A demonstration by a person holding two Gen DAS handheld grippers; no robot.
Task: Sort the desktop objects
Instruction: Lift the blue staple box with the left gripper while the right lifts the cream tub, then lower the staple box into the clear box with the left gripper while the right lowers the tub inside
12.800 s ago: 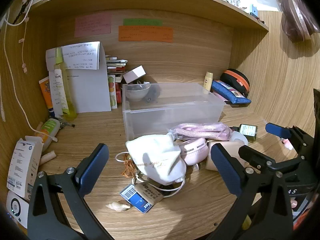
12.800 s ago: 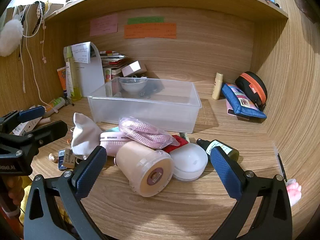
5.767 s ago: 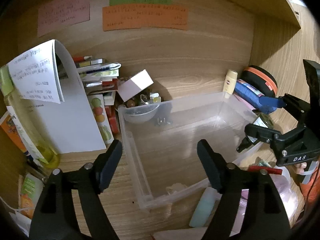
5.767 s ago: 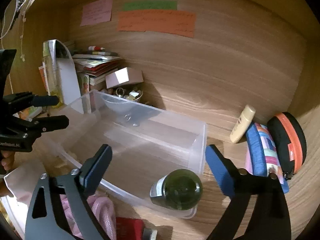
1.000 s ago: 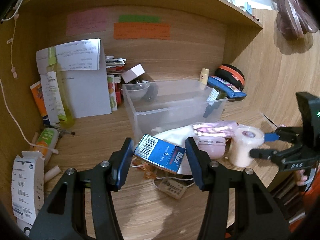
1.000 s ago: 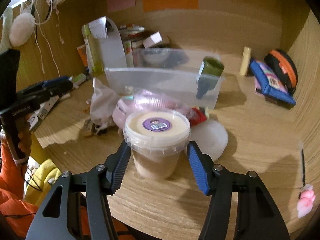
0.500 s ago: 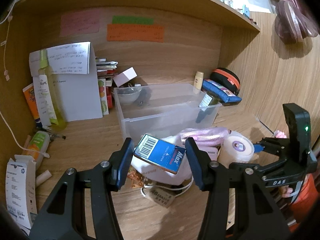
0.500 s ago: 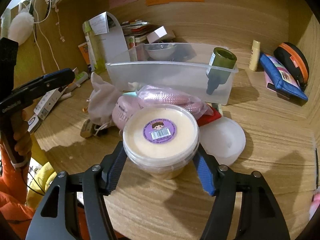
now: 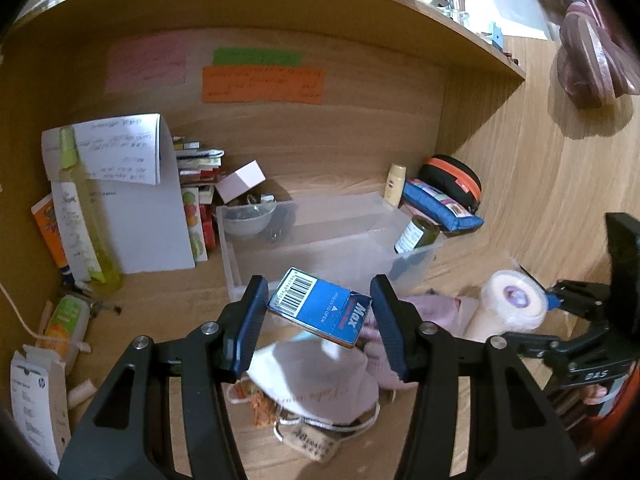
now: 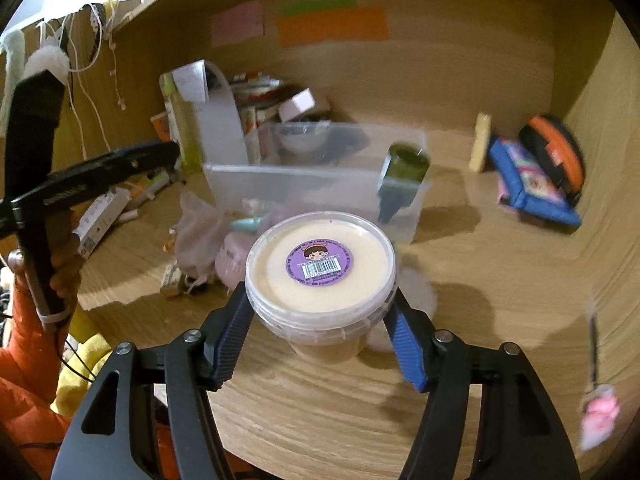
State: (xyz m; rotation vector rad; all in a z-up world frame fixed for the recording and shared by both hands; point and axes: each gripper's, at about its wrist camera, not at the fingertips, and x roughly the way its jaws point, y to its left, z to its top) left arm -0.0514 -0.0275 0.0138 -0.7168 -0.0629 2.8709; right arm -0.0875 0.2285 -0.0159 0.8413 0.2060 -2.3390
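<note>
Left wrist: left claw (image 9: 318, 312) clamps blue box (image 9: 320, 307); right claw (image 10: 320, 312) clamps tub (image 10: 320, 268); bin (image 9: 320, 240) beyond

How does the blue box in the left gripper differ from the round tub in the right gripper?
The blue box is flat, rectangular and tilted; the round tub is cylindrical and stands upright. The box shows a barcode on its end; the tub carries a purple sticker on its lid. Both are clamped between gripper fingers above the desk.
</note>
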